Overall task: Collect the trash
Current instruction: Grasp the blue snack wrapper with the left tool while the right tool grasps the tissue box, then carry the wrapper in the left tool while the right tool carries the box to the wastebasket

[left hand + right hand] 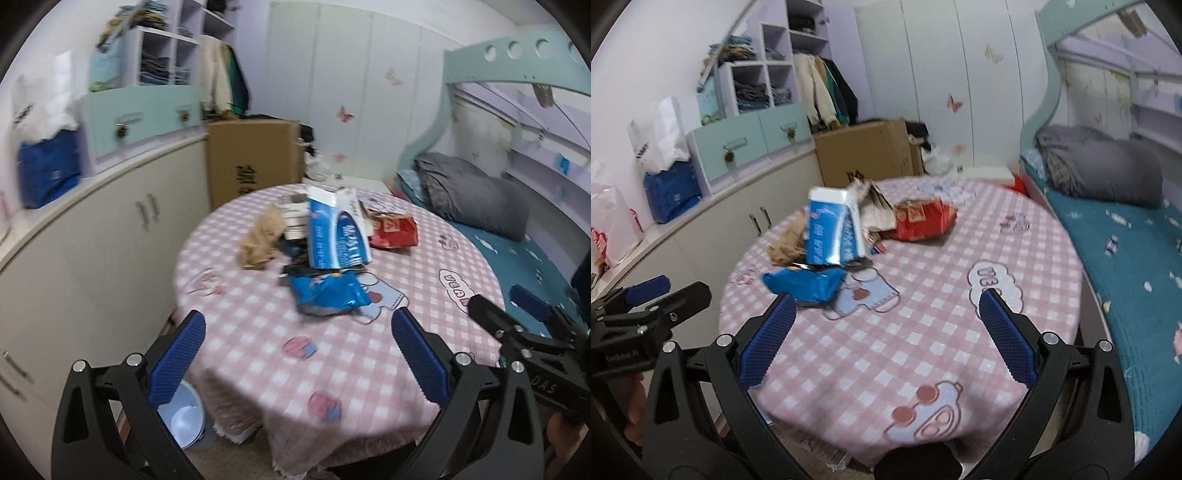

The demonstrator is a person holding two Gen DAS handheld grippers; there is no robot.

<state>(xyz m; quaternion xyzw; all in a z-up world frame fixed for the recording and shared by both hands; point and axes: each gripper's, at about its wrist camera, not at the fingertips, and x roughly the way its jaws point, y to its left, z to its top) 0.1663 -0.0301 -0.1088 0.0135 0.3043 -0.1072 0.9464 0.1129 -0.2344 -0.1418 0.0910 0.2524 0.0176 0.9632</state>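
Left gripper (297,350) spread wide, empty, hovering over the near edge of the counter (258,354) with its pink checked cloth. Right gripper (886,332) likewise wide and empty, above the same near edge, just to the right of the left one; seen from the left wrist at the far right (517,317), and the left one seen from the right wrist at the far left (653,299).

Trash heaped ahead of both grippers, toward the middle and far side of the counter, well apart from the fingertips. Nearest: blue wrapper (328,293), crumpled, lying flat just beyond the left gripper and slightly right of its centre line. Behind it, blue-and-white box (334,229), tilted, leaning on the pile. Left of the box, tan paper wad (262,236). Right of the box, red bag (395,232), lying flat. From the right wrist, all of it ahead and to the left: wrapper (805,284), box (831,229), red bag (919,221).

Below and left of the left gripper, on the floor beside the counter, pale blue bin (186,417).
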